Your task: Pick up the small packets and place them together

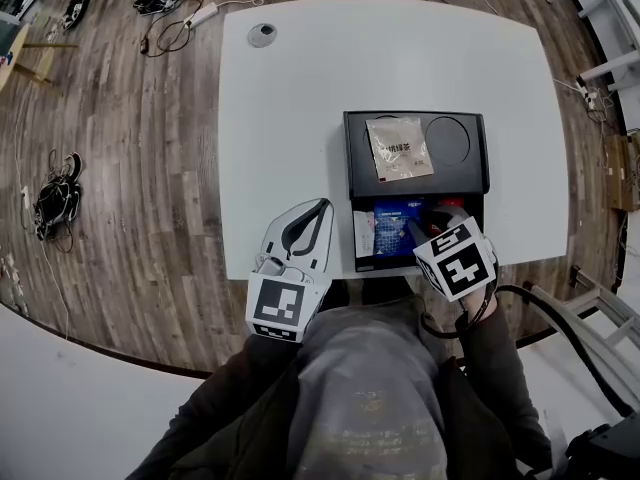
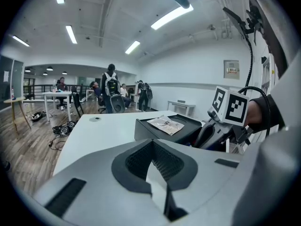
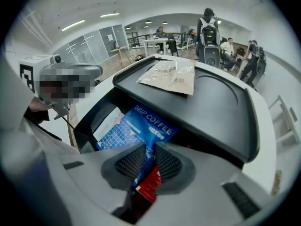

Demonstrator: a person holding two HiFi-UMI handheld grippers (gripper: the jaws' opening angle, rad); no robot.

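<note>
Right tool (image 3: 146, 161) is pinched on the blue packet (image 3: 149, 124) inside the black tray's (image 1: 470, 183) lower compartment, with a red packet (image 3: 149, 186) also between the jaws. Risk: the shared, uneven grip lets one packet slip on lifting. Left tool (image 2: 152, 142) is closed and empty.

Floor: brown wood planks (image 1: 120, 168), loose cables (image 1: 55, 198) lying in tangles.
Bench: white top with rounded corners (image 1: 330, 68), a round cable port (image 1: 262, 35) near its far corner.
Ceiling: long strip lights (image 2: 71, 34), all lit.
Walls: white (image 2: 188, 79), carrying one framed notice (image 2: 231, 69).
Far end: desks (image 2: 57, 94), office chairs (image 2: 115, 105), several people (image 2: 110, 84) and glass partitions (image 3: 101, 41).
</note>
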